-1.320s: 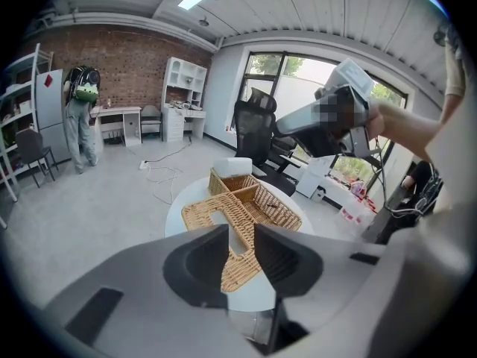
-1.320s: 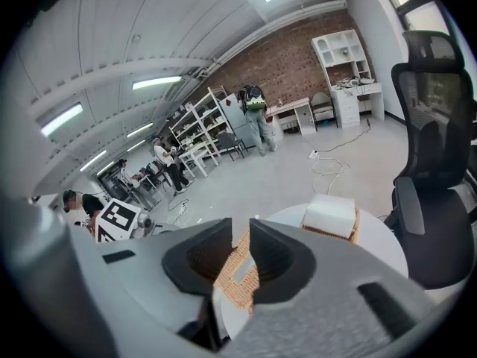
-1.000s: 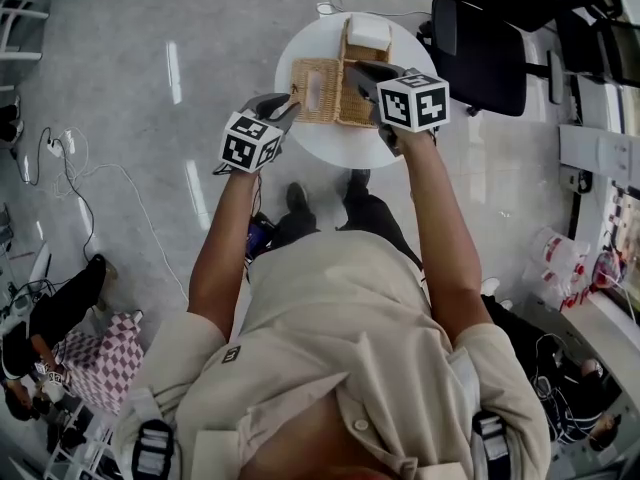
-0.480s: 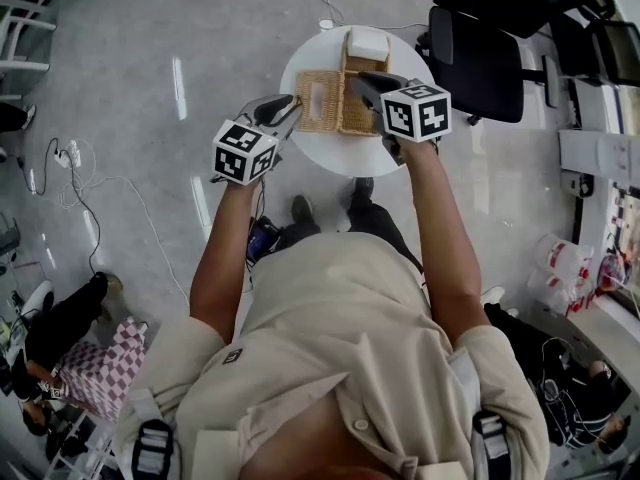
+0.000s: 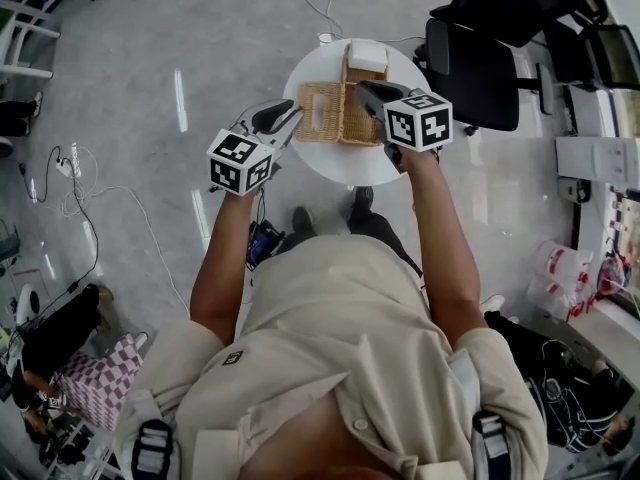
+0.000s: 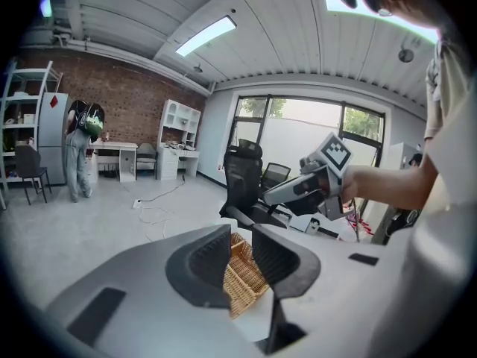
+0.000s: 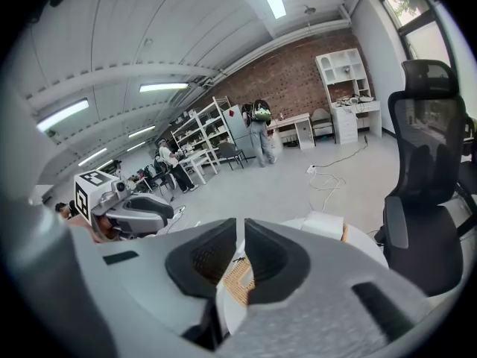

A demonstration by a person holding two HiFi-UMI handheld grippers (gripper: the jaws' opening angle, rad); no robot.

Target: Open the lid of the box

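Now your left gripper and right gripper hover by the box, their empty jaws slightly apart and having just been closing; the lid looks open, so withdraw.

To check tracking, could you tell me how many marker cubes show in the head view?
2. One cube on the left gripper, by the round table's left edge; the other cube on the right gripper, over the table's right side. None seems hidden.
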